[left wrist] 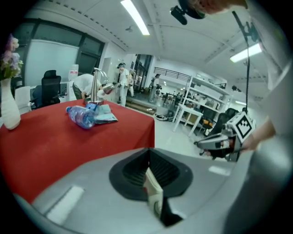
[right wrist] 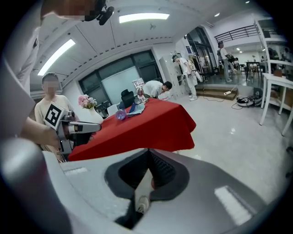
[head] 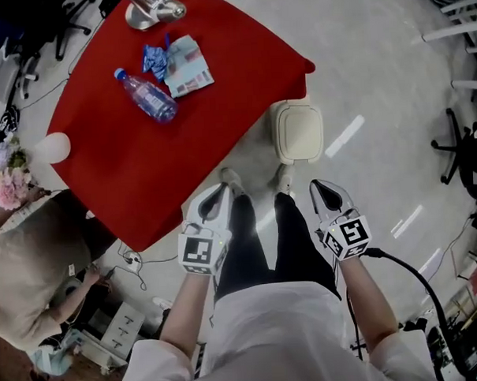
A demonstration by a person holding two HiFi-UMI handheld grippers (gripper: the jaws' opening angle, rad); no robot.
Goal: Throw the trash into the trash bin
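Left gripper [head: 220,191] and right gripper [head: 322,188] hung pressed together, empty — best spread one before reaching the bottle [head: 148,96], upper left.

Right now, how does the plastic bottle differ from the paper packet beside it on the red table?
The plastic bottle is clear and rounded; the paper packet is opaque and printed. The bottle lies on its side; the packet lies flat. Both rest on the red table.
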